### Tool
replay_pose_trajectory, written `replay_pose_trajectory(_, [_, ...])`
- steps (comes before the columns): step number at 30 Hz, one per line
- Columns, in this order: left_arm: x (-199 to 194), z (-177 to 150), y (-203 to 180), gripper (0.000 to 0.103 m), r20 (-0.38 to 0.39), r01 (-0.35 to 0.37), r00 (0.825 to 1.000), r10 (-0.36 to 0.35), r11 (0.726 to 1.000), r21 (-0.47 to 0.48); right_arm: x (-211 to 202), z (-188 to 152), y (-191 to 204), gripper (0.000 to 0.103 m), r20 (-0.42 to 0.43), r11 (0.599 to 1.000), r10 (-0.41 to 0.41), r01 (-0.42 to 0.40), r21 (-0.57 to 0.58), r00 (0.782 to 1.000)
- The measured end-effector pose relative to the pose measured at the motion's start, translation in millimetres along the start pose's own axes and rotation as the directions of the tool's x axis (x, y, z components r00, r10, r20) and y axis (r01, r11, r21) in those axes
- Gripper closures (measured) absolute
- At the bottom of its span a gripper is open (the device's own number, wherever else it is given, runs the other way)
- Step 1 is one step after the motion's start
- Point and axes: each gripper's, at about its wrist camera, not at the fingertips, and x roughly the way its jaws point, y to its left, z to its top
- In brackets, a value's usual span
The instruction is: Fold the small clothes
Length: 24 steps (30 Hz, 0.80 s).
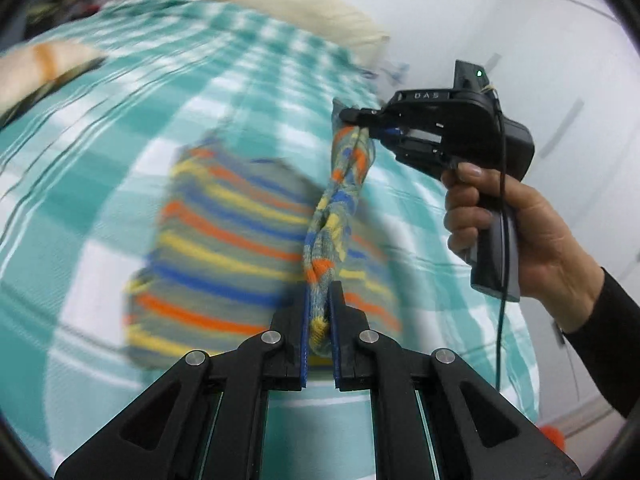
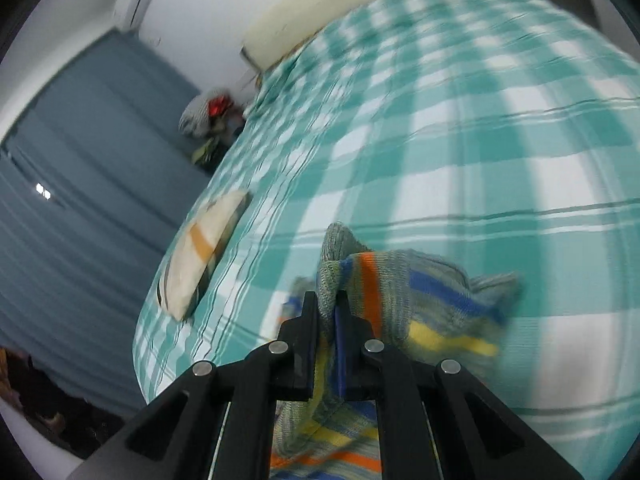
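A small grey knit garment with orange, blue and yellow stripes (image 1: 224, 240) hangs above the teal checked bed (image 1: 120, 120), blurred by motion. My left gripper (image 1: 320, 304) is shut on one end of its twisted top edge. My right gripper (image 1: 352, 116) is shut on the other end, held by a hand at the right. In the right wrist view my right gripper (image 2: 326, 300) is shut on the striped garment (image 2: 400, 296), which drapes below and to the right of the fingers over the bed (image 2: 480, 140).
A folded cream cloth with an orange band (image 2: 200, 252) lies near the bed's left edge; it also shows in the left wrist view (image 1: 44, 68). A cream headboard pad (image 1: 280, 4) and a white wall lie beyond. A blue curtain (image 2: 80, 160) and clutter (image 2: 212, 116) stand beside the bed.
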Motion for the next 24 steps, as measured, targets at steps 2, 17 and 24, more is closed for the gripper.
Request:
replay_pose_trajectory(2, [3.2,-2.3,18.3,0.097,-0.005,-0.045,0.999,0.044,0.999,-0.027,35.6,-6.4,18.9,0.095,-0.037,1.0,-0.007,0.006,-0.026,0.999])
replay_pose_trajectory(17, [-21.7,6.0,66.4,0.057,-0.001,-0.113,0.994,0.114,0.989,-0.097,2.8,-72.6,17.4,0.058,-0.001,0.979,-0.081,0.08,-0.188,0.997])
replay_pose_trajectory(24, [42.6,55.6,50.7,0.058,-0.12,-0.082,0.989,0.084,0.996,0.02,-55.2,-161.8,20.0,0.069,-0.056,0.937,-0.121,0.096,-0.336,0.991])
